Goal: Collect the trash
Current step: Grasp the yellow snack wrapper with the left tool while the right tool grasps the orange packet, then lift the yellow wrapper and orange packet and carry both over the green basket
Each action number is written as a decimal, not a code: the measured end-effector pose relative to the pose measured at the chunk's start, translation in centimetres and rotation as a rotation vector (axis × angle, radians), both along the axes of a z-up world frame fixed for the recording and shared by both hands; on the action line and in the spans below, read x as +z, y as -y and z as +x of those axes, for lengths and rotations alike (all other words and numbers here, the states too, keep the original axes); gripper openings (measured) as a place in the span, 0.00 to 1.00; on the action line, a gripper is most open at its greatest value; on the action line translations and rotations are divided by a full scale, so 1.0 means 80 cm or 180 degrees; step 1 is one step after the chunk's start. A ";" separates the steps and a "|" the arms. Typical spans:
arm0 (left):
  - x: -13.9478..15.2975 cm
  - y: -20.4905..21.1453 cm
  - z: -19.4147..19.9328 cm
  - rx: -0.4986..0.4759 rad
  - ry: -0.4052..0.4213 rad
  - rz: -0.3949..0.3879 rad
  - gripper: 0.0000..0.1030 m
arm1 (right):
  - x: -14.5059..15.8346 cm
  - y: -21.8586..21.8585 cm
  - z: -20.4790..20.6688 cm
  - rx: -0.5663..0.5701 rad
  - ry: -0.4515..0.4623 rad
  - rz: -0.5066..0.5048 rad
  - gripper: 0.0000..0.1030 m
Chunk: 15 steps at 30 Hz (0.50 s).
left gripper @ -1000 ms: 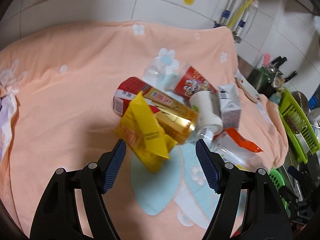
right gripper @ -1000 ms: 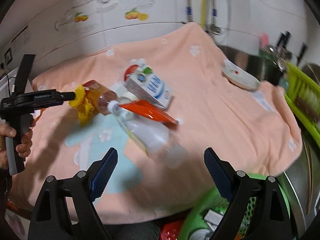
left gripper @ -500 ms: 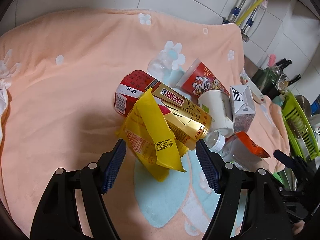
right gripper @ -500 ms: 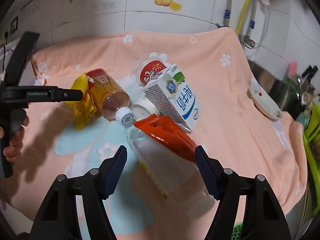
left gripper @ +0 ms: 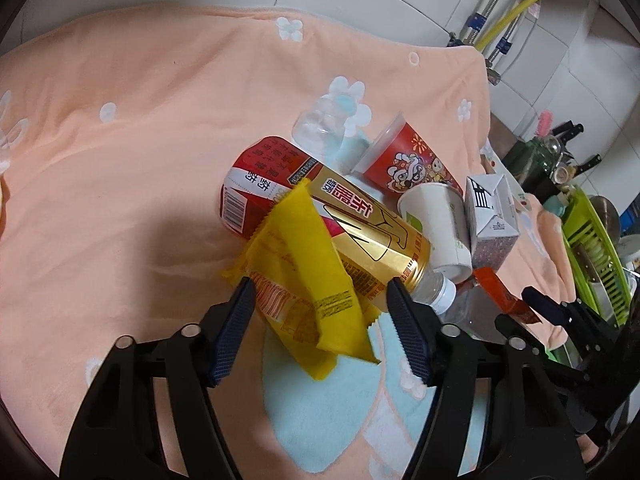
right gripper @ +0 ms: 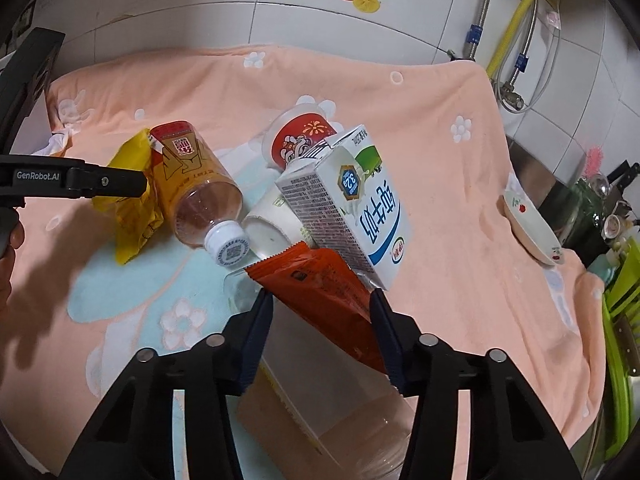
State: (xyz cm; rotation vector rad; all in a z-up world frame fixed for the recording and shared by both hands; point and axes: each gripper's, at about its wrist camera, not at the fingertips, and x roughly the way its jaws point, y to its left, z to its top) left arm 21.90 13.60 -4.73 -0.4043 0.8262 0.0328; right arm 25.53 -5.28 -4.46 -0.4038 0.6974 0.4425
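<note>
A heap of trash lies on a peach towel (left gripper: pixel 120 128). In it are a yellow wrapper (left gripper: pixel 308 276), a gold-labelled bottle (left gripper: pixel 372 236), a red cup (left gripper: pixel 408 164), a white paper cup (left gripper: pixel 440 224) and a milk carton (right gripper: pixel 360 204). My left gripper (left gripper: pixel 320 320) straddles the yellow wrapper with its jaws closing, and a gap still shows at the pads. My right gripper (right gripper: pixel 320 328) is closing around an orange wrapper (right gripper: pixel 320 296) that lies on a clear bottle (right gripper: pixel 320 408). No firm pinch shows there.
A green dish rack (left gripper: pixel 592 248) and knives stand at the right past the towel's edge. Near that edge rests a white dish (right gripper: pixel 532 224). Pipes (right gripper: pixel 520 12) run down the tiled wall behind. A hand (right gripper: pixel 10 248) holds the left gripper's handle.
Both grippers moved in closer to the heap. The right jaws narrowed a lot around the orange wrapper and clear bottle. The left jaws narrowed slightly around the yellow wrapper.
</note>
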 end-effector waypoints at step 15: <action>0.013 0.005 -0.013 -0.0051 0.0114 0.0124 0.12 | 0.021 0.018 -0.018 -0.0066 0.0200 0.0152 0.25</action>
